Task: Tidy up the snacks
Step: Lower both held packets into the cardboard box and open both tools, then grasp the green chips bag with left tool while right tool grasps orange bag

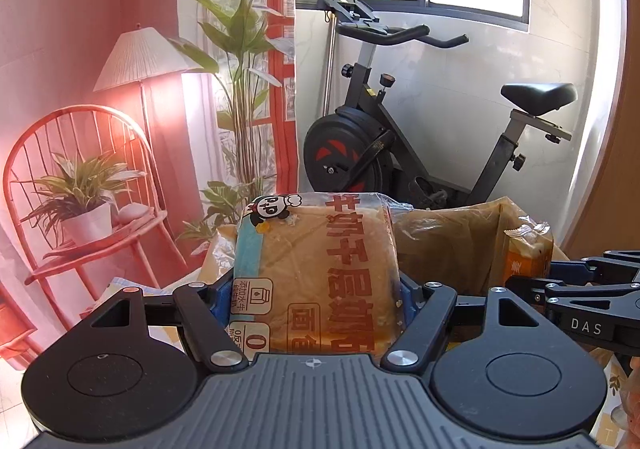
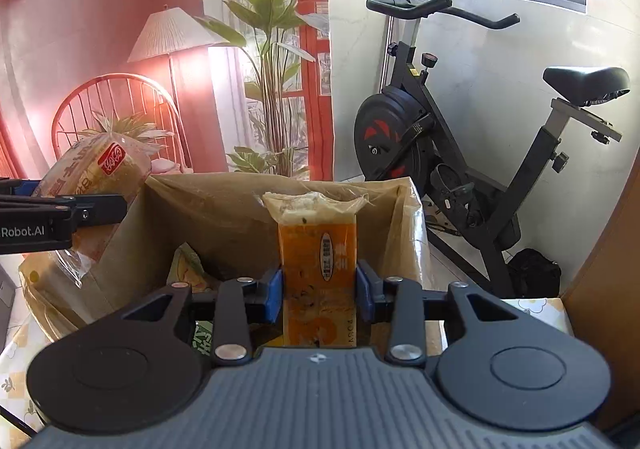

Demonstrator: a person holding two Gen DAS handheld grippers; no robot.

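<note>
1. Above the box [image 2: 240, 217], your left gripper [image 1: 316, 289] pinches a soft bread bag [image 1: 316, 269]
2. Your right gripper [image 2: 318, 289] clamps the light orange packet [image 2: 318, 261]; squeeze both gently at mid-body

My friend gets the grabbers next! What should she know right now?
Left gripper: jaws shut on the bag of sliced bread, held up beside the cardboard box.
Right gripper: jaws shut on the orange snack pack, over the open box.
Done: both snacks picked up.
Left: set each one down where it belongs. A few packets lie in the box; too hidden to name.
</note>
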